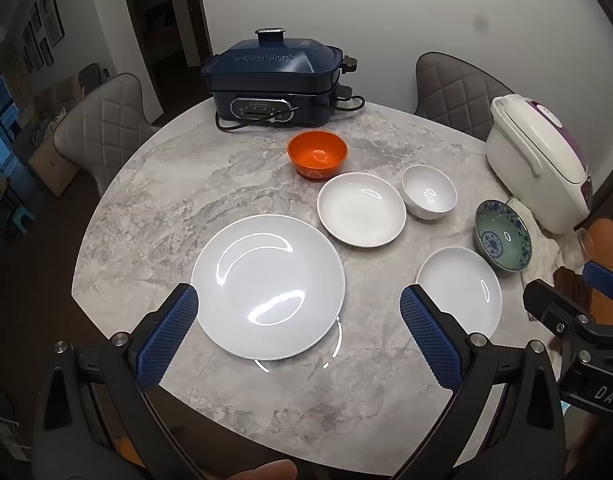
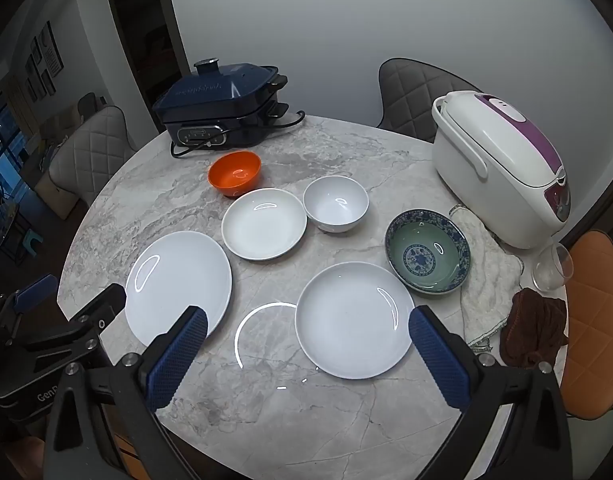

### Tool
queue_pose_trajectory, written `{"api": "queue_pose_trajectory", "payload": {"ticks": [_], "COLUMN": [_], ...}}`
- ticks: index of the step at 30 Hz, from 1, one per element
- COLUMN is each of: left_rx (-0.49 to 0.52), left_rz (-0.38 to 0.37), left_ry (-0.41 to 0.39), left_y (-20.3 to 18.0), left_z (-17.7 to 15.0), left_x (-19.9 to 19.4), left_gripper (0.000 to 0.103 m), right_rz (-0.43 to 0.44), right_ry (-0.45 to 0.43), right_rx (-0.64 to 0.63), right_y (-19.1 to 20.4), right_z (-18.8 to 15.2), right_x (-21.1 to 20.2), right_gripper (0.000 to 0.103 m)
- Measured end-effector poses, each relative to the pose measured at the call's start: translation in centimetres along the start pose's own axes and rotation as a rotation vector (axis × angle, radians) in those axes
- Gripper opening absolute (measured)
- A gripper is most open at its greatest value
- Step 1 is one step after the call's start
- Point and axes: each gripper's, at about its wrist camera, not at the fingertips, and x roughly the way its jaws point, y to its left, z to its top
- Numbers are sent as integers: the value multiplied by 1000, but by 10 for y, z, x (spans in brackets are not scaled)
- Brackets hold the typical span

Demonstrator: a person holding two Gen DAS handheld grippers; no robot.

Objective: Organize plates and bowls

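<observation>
On the round marble table (image 1: 166, 208) lie a large white plate (image 1: 268, 286) (image 2: 178, 286), a deep white plate (image 1: 361, 209) (image 2: 263, 224), a second white plate (image 1: 460, 292) (image 2: 354, 318), an orange bowl (image 1: 317, 155) (image 2: 235, 173), a white bowl (image 1: 429, 191) (image 2: 335, 203) and a blue-patterned green bowl (image 1: 503, 235) (image 2: 428, 252). My left gripper (image 1: 298, 332) is open and empty, hovering above the large plate's near edge. My right gripper (image 2: 308, 346) is open and empty, above the near white plate.
A dark blue electric cooker (image 1: 274, 80) (image 2: 220, 110) with its cord stands at the back. A white and purple rice cooker (image 1: 540, 160) (image 2: 502, 164) stands at the right on a white cloth (image 2: 486, 280). A brown cloth (image 2: 534, 326) and a tipped glass (image 2: 554, 268) lie at the right edge. Chairs surround the table.
</observation>
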Motion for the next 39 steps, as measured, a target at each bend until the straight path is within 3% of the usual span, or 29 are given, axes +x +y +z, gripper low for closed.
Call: {"api": "queue_pose_trajectory", "payload": {"ticks": [39], "left_rx": [-2], "left_rz": [-31], "left_ry": [35], "left_y": [10], "left_z": [-1], "left_x": [11], "left_gripper": [102], "right_rz": [3], "right_ry": [3], "right_rx": [-2], "right_y": [-1], "right_z": [1], "right_x": [3], "right_gripper": [103]}}
